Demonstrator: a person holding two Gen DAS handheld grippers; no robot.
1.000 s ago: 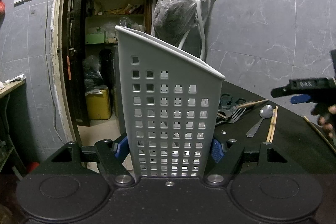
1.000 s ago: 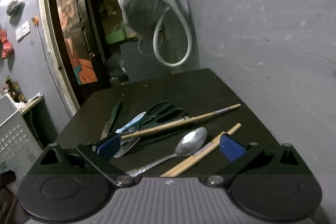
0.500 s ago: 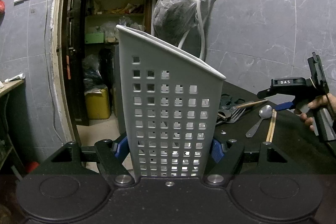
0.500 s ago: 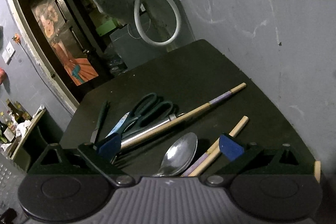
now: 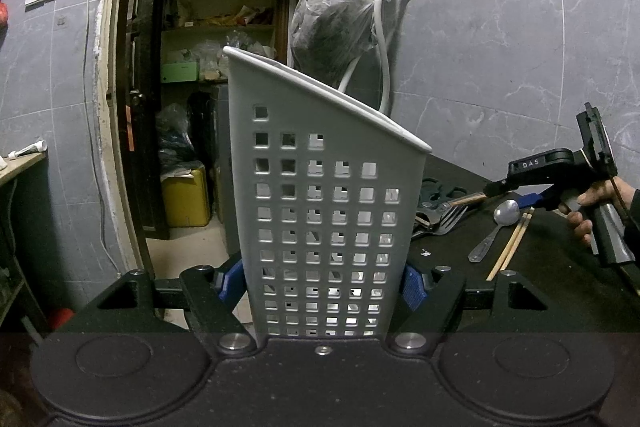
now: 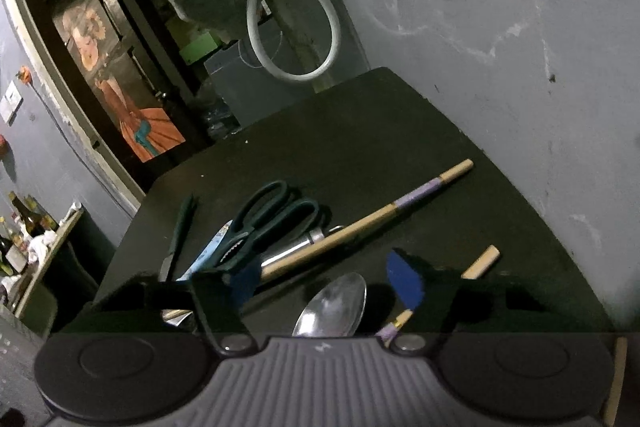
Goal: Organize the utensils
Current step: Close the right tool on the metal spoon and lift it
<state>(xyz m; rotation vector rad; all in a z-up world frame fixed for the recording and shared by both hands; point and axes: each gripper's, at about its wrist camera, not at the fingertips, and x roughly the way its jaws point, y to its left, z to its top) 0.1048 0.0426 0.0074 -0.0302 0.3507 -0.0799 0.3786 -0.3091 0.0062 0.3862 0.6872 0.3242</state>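
The left hand-held gripper (image 5: 324,283) is clamped on the grey holder (image 5: 324,211) to keep it up and ready, while the right hand-held gripper (image 6: 326,281) is closing around the spoon (image 6: 332,305) lying on the bench (image 6: 360,147), probably to lift it in.

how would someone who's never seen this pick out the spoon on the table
Start at the dark table against the grey wall, where utensils lie in a loose pile. The spoon is nearest the right gripper, between its closing jaws, with scissors beyond it. It is the only shiny metal piece with a rounded bowl.
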